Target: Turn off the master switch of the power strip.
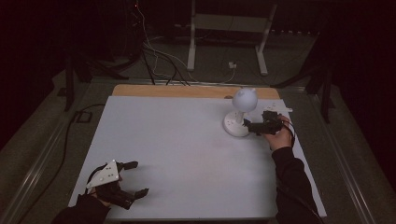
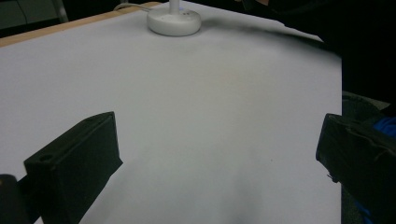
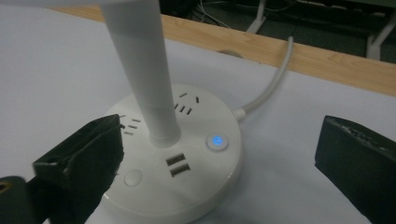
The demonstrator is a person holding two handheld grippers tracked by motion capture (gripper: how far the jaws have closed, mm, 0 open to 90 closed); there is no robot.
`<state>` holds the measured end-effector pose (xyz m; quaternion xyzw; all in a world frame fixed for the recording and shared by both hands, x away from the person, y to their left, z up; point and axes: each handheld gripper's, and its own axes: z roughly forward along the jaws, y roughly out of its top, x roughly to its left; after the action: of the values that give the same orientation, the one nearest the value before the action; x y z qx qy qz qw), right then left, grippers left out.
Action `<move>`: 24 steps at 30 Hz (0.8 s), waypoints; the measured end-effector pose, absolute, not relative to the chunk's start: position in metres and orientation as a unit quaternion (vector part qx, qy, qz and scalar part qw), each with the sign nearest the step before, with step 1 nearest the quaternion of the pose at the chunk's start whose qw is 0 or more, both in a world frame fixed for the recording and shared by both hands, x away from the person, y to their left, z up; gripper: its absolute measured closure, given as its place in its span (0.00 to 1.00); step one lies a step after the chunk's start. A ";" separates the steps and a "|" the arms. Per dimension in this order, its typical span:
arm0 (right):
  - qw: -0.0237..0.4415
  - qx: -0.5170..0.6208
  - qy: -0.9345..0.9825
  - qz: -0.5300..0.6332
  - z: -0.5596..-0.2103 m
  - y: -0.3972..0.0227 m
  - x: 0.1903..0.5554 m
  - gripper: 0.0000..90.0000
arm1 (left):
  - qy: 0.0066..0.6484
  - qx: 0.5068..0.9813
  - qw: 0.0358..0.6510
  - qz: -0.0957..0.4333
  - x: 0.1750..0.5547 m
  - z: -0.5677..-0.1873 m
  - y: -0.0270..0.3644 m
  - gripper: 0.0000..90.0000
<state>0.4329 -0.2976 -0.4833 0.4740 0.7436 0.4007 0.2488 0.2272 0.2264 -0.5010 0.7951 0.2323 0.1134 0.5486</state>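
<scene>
White desk lamp [image 1: 239, 114] with socket base [image 3: 177, 158] on the bench [image 1: 177, 154]; right claw [image 1: 252, 126] gapes wide beside the base; left claw [image 1: 133, 179] wide, well apart, nothing between

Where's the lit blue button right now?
In the right gripper view, the blue button sits on the lamp base, right of the stem, between the open right gripper's jaws.

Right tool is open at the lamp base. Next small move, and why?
Probably ease the right tool forward and down toward the lit blue button on the lamp base. Its jaws stand open, one over the base's edge, touching no button, and the left tool rests open far off.
</scene>
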 end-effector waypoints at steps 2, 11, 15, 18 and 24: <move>0.253 0.483 0.736 0.400 -0.484 -0.297 0.434 0.09 | 0.233 0.795 0.549 0.113 0.227 -0.501 0.226 0.00; 0.250 0.514 0.720 0.394 -0.484 -0.296 0.439 0.40 | 0.233 0.795 0.549 0.112 0.228 -0.501 0.226 0.00; 0.258 0.513 0.719 0.392 -0.484 -0.295 0.439 0.52 | 0.234 0.794 0.549 0.112 0.227 -0.501 0.226 0.00; 0.259 0.514 0.720 0.388 -0.485 -0.293 0.441 0.65 | 0.233 0.794 0.550 0.111 0.227 -0.501 0.226 0.00; 0.265 0.521 0.716 0.382 -0.486 -0.291 0.445 0.85 | 0.233 0.794 0.551 0.111 0.227 -0.501 0.226 0.00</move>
<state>0.4447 -0.2906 -0.4861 0.5207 0.7161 0.3821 0.2648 0.2272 0.2264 -0.5007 0.7939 0.2328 0.1113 0.5506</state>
